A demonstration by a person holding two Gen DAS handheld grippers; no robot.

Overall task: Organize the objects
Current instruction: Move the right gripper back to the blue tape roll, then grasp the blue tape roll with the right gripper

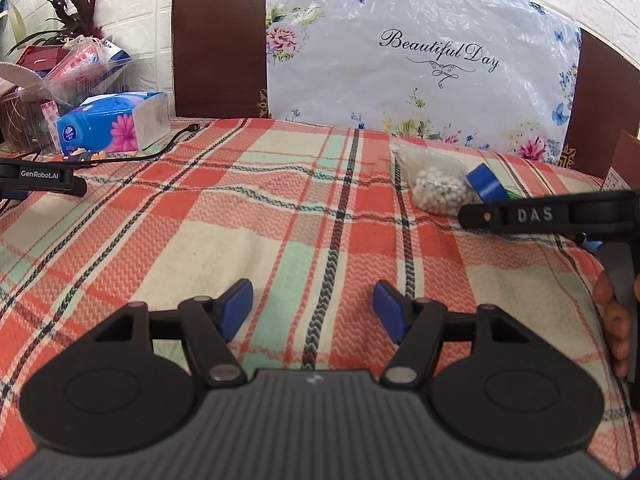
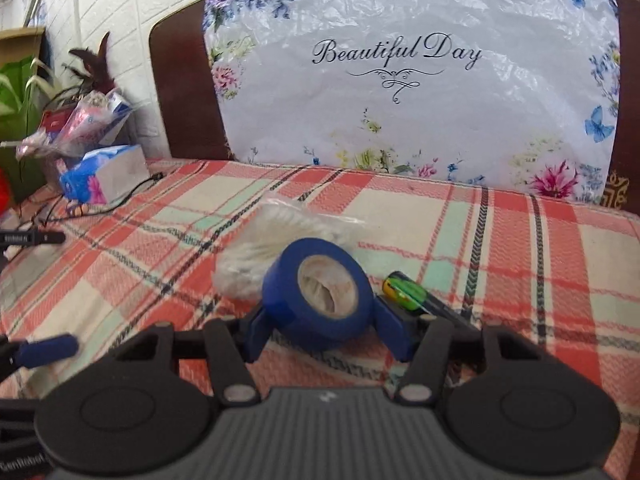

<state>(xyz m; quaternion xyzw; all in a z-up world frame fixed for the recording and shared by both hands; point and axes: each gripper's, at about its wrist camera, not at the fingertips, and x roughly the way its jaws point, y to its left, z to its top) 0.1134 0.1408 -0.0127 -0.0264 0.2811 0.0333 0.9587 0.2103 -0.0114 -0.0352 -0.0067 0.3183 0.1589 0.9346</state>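
Note:
In the right wrist view my right gripper (image 2: 326, 330) is shut on a roll of blue tape (image 2: 320, 300), its blue pads against both sides of the roll. Behind the roll lie a clear bag of small white beads (image 2: 256, 256) and a green and yellow object (image 2: 404, 290). In the left wrist view my left gripper (image 1: 312, 306) is open and empty, low over the plaid cloth (image 1: 280, 208). The bead bag (image 1: 436, 188) and the tape roll (image 1: 486, 184) sit far right, partly behind the right gripper's black body (image 1: 532, 216).
A floral plastic bag reading "Beautiful Day" (image 1: 424, 56) leans on a brown headboard (image 1: 218, 40). At the left stand a blue tissue pack (image 1: 112, 124), a cluttered box with a plant (image 1: 48, 60) and a black cable (image 1: 160, 148).

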